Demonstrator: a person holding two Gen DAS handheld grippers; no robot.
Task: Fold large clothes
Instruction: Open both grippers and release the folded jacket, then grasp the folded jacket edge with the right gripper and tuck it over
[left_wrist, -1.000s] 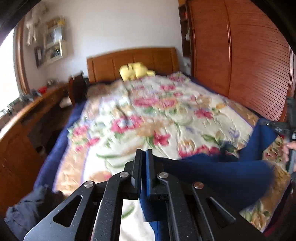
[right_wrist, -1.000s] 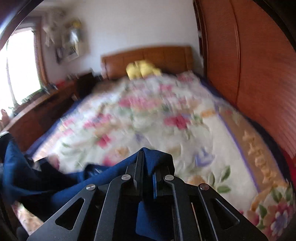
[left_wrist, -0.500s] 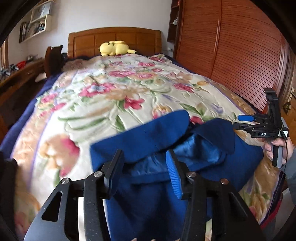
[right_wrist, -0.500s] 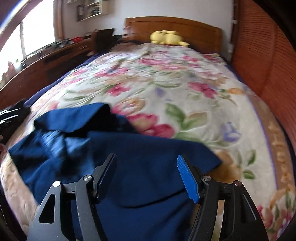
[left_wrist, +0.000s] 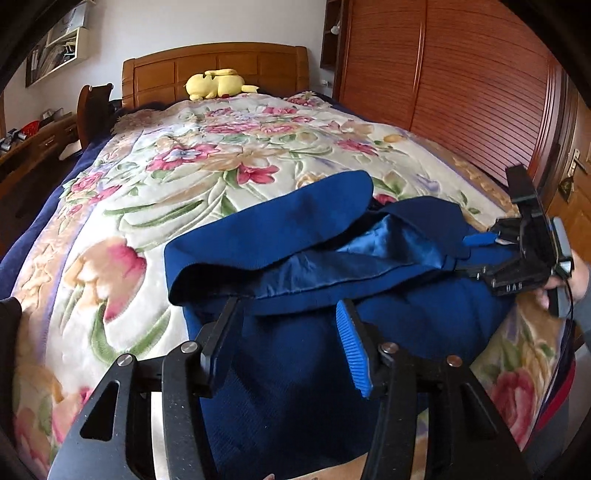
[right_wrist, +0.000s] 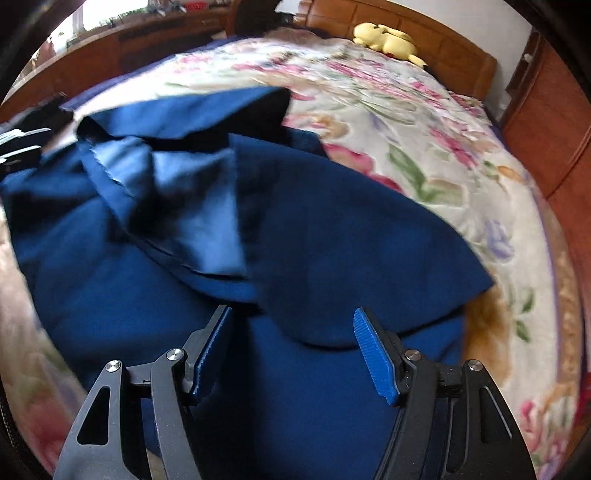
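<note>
While jaws gape, blue garment (left_wrist: 295, 369) lies unheld.

Before me: floral blanket (left_wrist: 192, 192) covering the bed; yellow plush toy (left_wrist: 216, 84) against the wooden headboard (left_wrist: 218, 68); slatted wooden wardrobe (left_wrist: 469, 85) beside it; wall shelf (left_wrist: 61, 48), contents possibly books; cluttered desk (left_wrist: 33, 147).

A home bedroom: a wooden-headboard bed (left_wrist: 216, 68) under a floral blanket (left_wrist: 207, 166), a slatted wardrobe (left_wrist: 461, 85) alongside.
</note>
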